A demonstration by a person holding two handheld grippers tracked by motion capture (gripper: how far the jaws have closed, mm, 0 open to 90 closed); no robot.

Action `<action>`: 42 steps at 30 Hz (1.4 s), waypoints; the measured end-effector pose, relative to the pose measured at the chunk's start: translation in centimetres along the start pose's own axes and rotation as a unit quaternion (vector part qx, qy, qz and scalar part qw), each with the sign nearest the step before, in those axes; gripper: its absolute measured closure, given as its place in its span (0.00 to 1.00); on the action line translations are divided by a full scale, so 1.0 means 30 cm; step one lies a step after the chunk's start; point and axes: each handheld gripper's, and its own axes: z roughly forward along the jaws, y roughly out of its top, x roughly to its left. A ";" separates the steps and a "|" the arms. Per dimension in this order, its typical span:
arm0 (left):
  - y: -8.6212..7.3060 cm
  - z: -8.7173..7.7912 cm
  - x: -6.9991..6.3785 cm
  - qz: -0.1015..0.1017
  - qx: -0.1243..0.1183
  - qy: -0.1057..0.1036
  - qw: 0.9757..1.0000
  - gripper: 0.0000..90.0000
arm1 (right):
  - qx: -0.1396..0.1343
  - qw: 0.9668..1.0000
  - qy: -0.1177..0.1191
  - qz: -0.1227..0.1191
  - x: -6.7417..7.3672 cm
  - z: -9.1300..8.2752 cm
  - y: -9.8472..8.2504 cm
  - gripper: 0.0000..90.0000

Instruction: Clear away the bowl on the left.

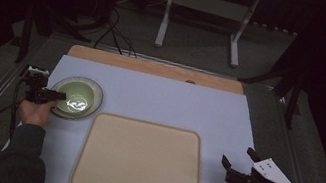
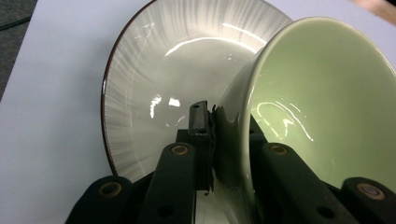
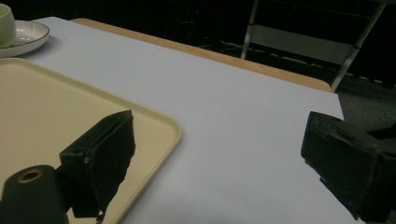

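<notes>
A person sits at a table covered in a pale sheet, holding a gripper in each hand. The left gripper (image 1: 51, 95) is clamped on the wall of a pale green bowl (image 2: 322, 102): in the left gripper view one black jaw lies against the bowl's outer side and the other sits inside it, with the rim pinched between them. The bowl is tipped, its open mouth turned to the right of the jaws. Just behind and to the left of the jaws lies a grey-white plate (image 2: 149, 70) with a dark rim and fine streaks; the bowl stands on it.

In the high view the bowl and plate sit at the left of the table, beside the far left corner of a large cream tray (image 1: 138, 161).

The right gripper (image 1: 239, 167) rests near the table's right edge with its jaws spread wide apart and nothing between them. In the right gripper view, the tray's rounded corner lies just beyond its left jaw, and bare sheet lies between the jaws. The bowl and plate are far off to the left.
</notes>
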 end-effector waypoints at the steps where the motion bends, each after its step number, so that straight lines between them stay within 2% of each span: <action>1: -0.001 -0.005 0.000 -0.002 -0.003 -0.005 1.000 0.91 | 0.000 1.000 0.000 0.000 0.000 0.000 0.000 0.11; 2: -0.001 -0.005 0.000 -0.002 -0.003 -0.005 1.000 0.91 | 0.000 1.000 0.000 0.000 0.000 0.000 0.000 0.11; 3: -0.001 -0.016 0.000 -0.006 -0.012 -0.015 1.000 0.91 | 0.000 1.000 0.000 0.000 0.000 0.000 0.000 0.11; 9: -0.003 -0.053 -0.008 -0.002 -0.030 -0.024 0.999 0.91 | -0.001 1.000 -0.001 0.000 0.000 -0.001 0.000 0.11; 23: -0.015 -0.098 -0.037 0.010 -0.054 -0.040 0.998 0.91 | -0.001 1.000 -0.002 0.000 -0.002 -0.003 0.000 0.11; 28: -0.022 -0.113 -0.047 0.017 -0.060 -0.039 0.997 0.91 | -0.001 1.000 -0.002 0.000 -0.001 -0.002 0.000 0.11; 37: -0.038 -0.129 -0.085 0.025 -0.071 -0.061 0.995 0.91 | -0.001 1.000 -0.003 0.001 -0.002 -0.002 -0.001 0.11; 42: -0.049 -0.130 -0.108 0.036 -0.073 -0.067 0.994 0.91 | -0.001 1.000 -0.002 0.001 -0.002 -0.002 -0.001 0.11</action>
